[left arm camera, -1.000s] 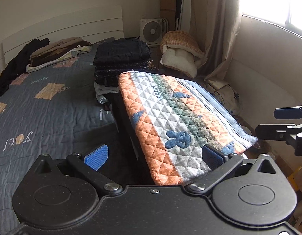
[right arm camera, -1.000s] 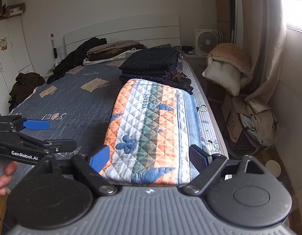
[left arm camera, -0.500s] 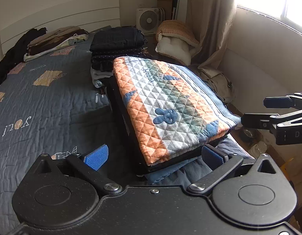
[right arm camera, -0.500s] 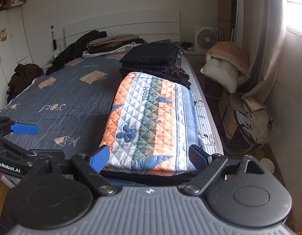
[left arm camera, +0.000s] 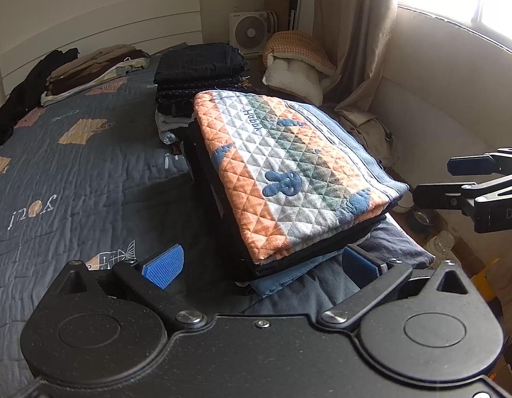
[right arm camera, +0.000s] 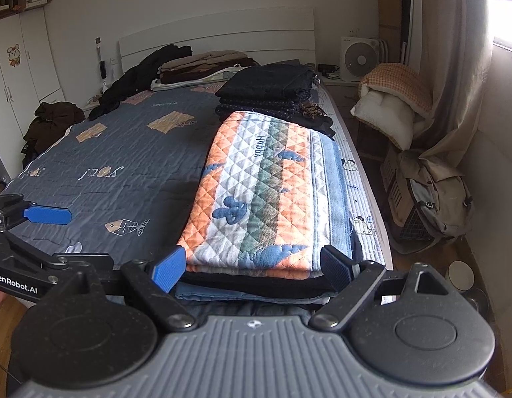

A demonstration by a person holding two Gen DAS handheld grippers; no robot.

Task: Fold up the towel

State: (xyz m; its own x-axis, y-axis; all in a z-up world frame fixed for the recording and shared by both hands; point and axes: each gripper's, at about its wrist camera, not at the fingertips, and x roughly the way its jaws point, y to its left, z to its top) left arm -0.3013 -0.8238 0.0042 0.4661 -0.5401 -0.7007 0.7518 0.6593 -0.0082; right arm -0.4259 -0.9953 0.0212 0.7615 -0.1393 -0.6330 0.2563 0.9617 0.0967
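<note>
The folded towel (left arm camera: 289,172) (right arm camera: 265,192) is quilted orange, white and green with blue bunnies. It lies flat on a low stack of black and blue folded cloth (right arm camera: 249,290) at the bed's near right corner. My left gripper (left arm camera: 260,263) is open just short of the stack's near edge, with nothing between its blue pads (left arm camera: 163,265). My right gripper (right arm camera: 252,270) is also open and empty, its pads to either side of the towel's near end without touching it. The right gripper (left arm camera: 451,180) shows at the right of the left wrist view, the left gripper (right arm camera: 56,235) at the left of the right wrist view.
A pile of dark folded clothes (right arm camera: 269,89) sits right behind the towel. More clothes (right arm camera: 196,66) lie by the headboard. The grey bedspread (right arm camera: 123,165) stretches to the left. Right of the bed's edge are a cushion (right arm camera: 392,99), a backpack (right arm camera: 435,199) and a bowl (right arm camera: 461,273).
Both grippers have drawn back from the towel, with jaws open throughout. The dark stack under the towel has come into view. The towel itself lies still.
</note>
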